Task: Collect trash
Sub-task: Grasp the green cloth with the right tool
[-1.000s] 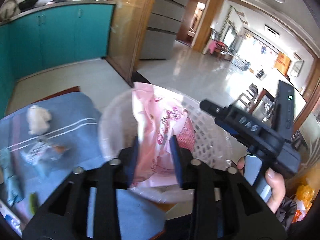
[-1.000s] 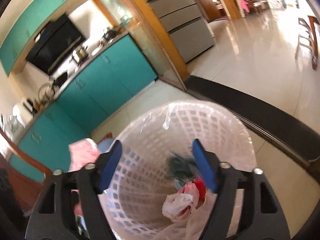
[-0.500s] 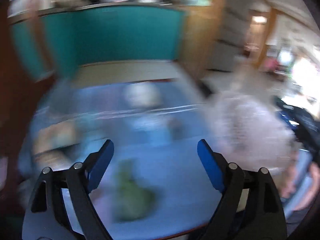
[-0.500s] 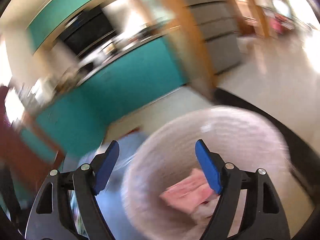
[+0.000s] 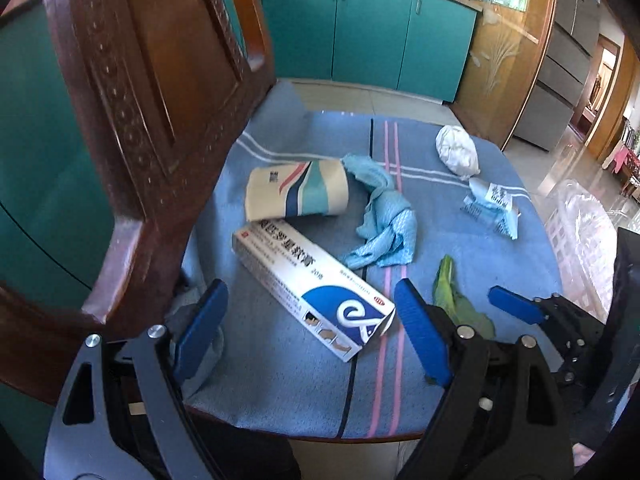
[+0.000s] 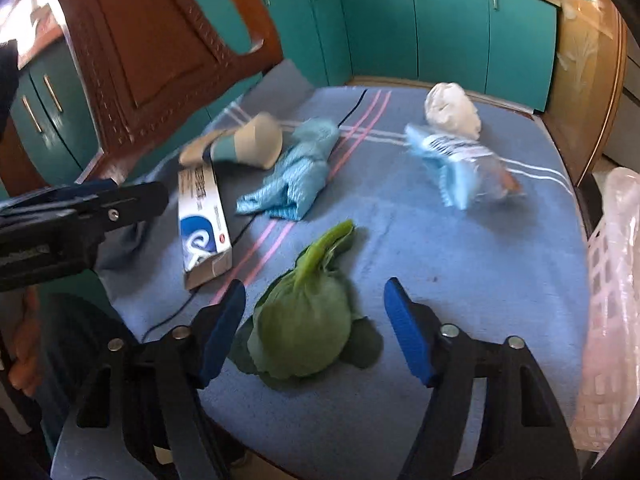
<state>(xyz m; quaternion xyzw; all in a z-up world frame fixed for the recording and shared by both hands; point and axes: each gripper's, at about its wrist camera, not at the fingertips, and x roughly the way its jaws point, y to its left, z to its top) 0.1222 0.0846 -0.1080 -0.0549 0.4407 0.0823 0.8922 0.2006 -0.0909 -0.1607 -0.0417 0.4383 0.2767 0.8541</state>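
Beside the chair, the white basket (image 6: 612,280) holds pink plastic (image 5: 592,232).

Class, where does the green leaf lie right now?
In the right wrist view, the leaf lies on the blue cloth between the open right gripper fingers.

Blue striped cloth (image 5: 460,248) under box (image 5: 312,292), rag (image 5: 384,220), leaf (image 6: 304,320).

The long white-and-blue cardboard box (image 5: 310,282) lying near the left of the blue cloth carries large Chinese characters along its side, "20g" after them, and a white looping logo on its blue end; smaller print elsewhere is too blurred to read
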